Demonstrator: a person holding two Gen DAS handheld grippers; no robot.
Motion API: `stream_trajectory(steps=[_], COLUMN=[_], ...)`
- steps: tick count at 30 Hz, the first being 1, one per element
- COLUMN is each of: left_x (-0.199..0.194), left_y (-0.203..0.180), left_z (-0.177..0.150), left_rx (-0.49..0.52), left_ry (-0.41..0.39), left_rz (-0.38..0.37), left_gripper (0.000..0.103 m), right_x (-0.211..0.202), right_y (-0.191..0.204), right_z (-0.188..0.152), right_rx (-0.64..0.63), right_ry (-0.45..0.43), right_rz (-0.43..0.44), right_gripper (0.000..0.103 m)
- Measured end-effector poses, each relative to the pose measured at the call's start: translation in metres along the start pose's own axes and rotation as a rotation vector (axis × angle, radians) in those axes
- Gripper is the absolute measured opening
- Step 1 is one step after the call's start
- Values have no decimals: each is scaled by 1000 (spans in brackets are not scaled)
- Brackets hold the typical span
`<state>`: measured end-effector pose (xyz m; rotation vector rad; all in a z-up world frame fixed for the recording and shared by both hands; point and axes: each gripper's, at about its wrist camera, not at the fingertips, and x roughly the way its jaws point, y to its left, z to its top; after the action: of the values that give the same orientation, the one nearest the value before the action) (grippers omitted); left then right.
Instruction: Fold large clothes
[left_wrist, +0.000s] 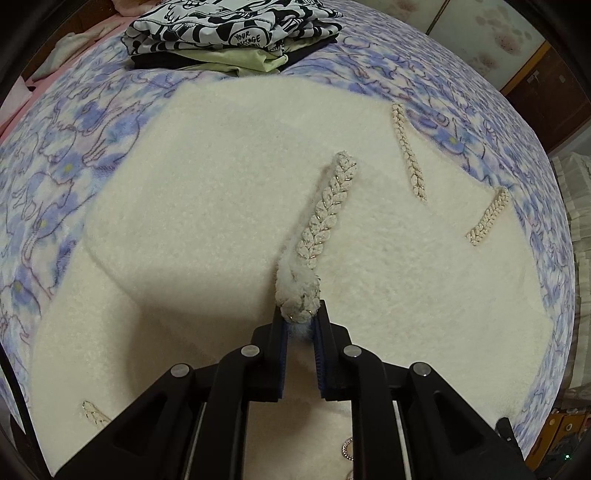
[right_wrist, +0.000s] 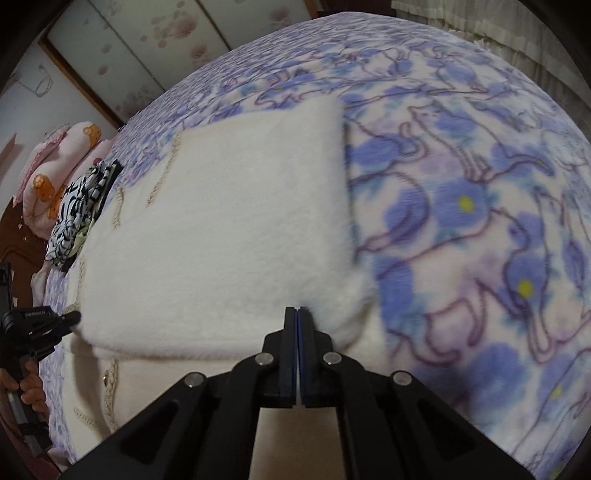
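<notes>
On the bed (left_wrist: 66, 155), the cream sweater (left_wrist: 221, 192) stretches away from both claws: left claw (left_wrist: 300, 319) clenches its braided trim (left_wrist: 328, 210), right claw (right_wrist: 297, 314) is clamped shut, empty, beside the folded edge.

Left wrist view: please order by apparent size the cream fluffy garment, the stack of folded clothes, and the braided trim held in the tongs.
1. Cream fluffy garment, by far.
2. Stack of folded clothes; farther away, so probably shown smaller.
3. Braided trim; near the camera, yet smallest.
</notes>
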<state>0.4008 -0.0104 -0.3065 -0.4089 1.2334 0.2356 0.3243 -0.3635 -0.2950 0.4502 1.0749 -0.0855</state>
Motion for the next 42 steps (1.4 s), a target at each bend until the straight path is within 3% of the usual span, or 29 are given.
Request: stream_trajectory(steps=[9, 18, 25, 32, 38, 42], left_x=[5, 13, 21, 12, -18, -41], left_y=[-1, 21, 39, 39, 33, 21], left_z=[-3, -5, 0, 3, -2, -16], left_rx=[40, -7, -85, -75, 21, 102], left_ry=[4, 14, 64, 81, 18, -28], left_rz=[21, -87, -196, -161, -19, -59], left_gripper=[14, 17, 17, 25, 28, 28], right_x=[16, 22, 21, 19, 4, -15], right_y=[-10, -12, -13, -5, 17, 41], right_z=[4, 3, 3, 5, 7, 2], right_rx=[53, 67, 51, 23, -44, -118], right_ry=[16, 23, 25, 31, 12, -25], right_rz=[-42, -24, -25, -58, -148, -108], right_gripper=[0, 0, 0, 0, 0, 0])
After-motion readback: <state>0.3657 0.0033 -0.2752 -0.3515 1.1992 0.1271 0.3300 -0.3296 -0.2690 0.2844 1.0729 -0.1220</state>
